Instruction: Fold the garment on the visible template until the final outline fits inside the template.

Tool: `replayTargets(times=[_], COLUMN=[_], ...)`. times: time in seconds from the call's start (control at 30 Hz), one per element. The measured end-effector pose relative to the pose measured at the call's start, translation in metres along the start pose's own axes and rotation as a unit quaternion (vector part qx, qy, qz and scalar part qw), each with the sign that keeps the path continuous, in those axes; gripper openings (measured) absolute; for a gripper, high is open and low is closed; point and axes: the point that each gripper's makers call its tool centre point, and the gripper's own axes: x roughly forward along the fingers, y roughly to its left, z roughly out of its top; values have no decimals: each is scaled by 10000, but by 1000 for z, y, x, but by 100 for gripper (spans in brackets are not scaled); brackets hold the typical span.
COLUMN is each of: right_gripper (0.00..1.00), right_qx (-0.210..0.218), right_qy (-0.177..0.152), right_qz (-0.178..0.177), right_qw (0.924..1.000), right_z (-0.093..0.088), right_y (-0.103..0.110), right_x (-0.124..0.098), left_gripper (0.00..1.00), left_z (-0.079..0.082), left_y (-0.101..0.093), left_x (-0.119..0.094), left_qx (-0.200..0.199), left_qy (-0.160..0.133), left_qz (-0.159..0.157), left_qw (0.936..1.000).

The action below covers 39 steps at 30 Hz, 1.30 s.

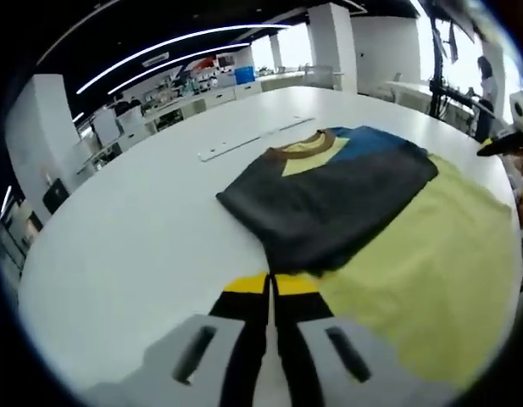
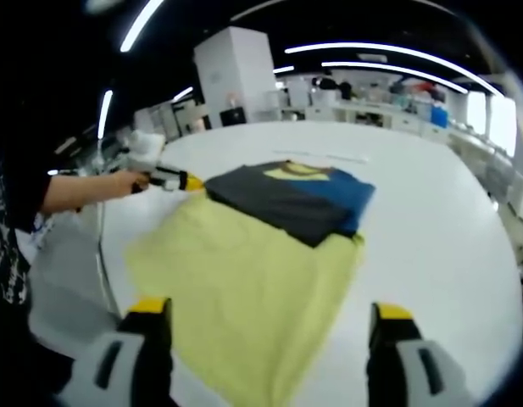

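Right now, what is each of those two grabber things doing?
Left gripper: jaws shut, pinching nothing visible, at the garment's edge.
Right gripper: jaws open, empty.

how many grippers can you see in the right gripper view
2. The right gripper rises from the bottom with its jaws wide apart over the yellow garment. The left gripper comes in from the left, held by a hand, at the garment's edge.
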Motion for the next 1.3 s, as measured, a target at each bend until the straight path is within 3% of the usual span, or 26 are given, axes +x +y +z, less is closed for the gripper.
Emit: replayTargets(times=[0.3, 0.53, 0.6, 0.83, 1.13, 1.3], right_gripper=[96, 96, 96, 96, 96, 96], right_qx=[-5, -8, -6, 38, 82, 83], right_qy=[11, 18, 16, 14, 30, 24], right_qz=[26, 41, 24, -18, -85, -58], right_qw=[10000, 10000, 10000, 10000, 9999, 9999], right_z=[-1, -1, -1, -3, -7, -7], right_y=[3, 5, 3, 1, -4, -2], right_x=[1, 1, 1, -1, -4, -3], left_gripper=[0, 1, 6, 7, 3, 2], left_z=[0, -1, -3, -13, -13, -13], left_y=[-6, -6, -8, -9, -4, -4], left_x=[-3, -1, 1, 11, 10, 9], left_qx=[116, -226, -319, -309, -369, -152], left_qy=[51, -42, -37, 156, 176, 218], left_qz=[-22, -171, -242, -214, -24, 25], left_qw=[9999, 9996, 9992, 9992, 9992, 9996])
